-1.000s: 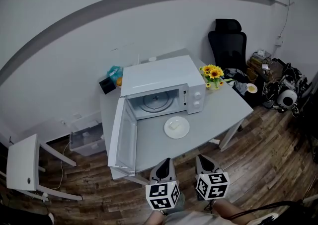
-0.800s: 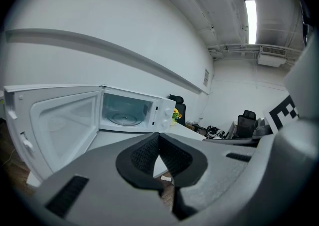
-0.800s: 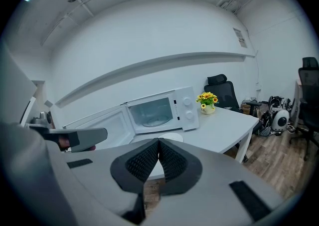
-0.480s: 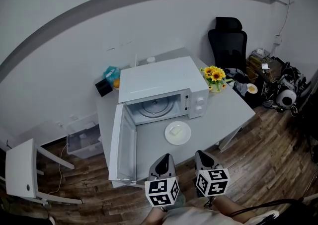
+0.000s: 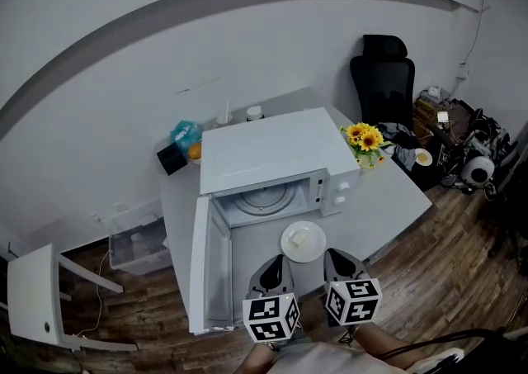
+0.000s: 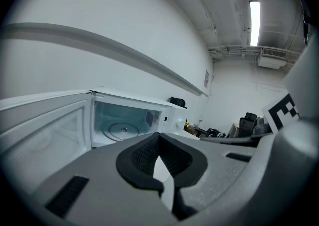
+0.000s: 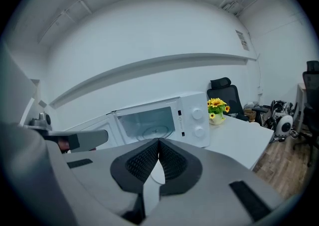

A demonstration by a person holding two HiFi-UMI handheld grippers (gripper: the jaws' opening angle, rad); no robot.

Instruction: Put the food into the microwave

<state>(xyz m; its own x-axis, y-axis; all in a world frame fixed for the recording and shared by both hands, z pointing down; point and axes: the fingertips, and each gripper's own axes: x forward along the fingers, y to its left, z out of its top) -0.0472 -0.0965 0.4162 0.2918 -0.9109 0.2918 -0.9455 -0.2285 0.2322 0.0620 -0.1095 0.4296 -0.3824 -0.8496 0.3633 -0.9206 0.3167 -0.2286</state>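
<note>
Just in front of the open microwave (image 5: 276, 148), a pale piece of food (image 5: 302, 239) lies on a round white plate (image 5: 290, 250). The plate rests on the grey table (image 5: 388, 192), close to the near edge, and the food is not yet inside the oven. The microwave's door (image 5: 209, 263) stands swung out to the left, and the glass turntable (image 5: 262, 196) shows bare in the cavity.

Both hand-held tools hover side by side at the table's near edge, short of the plate and not touching it. The left gripper (image 6: 158, 136) has its jaws pressed together with nothing between them, and it faces the open cavity. The right gripper (image 7: 158, 142) is likewise clenched on nothing, its pads meeting at the tips, and it points toward the oven's control knobs (image 7: 198, 122).

A small pot of sunflowers (image 5: 368, 141) sits on the table to the right of the microwave. Behind the oven, by the wall, are a teal packet (image 5: 185, 132) and a black box (image 5: 172, 158). A black office chair (image 5: 384, 83) stands beyond the table's right end. A clear plastic bin (image 5: 136, 242) sits on the wooden floor (image 5: 445, 281) at the left. A white chair (image 5: 33, 294) stands tilted further left.
</note>
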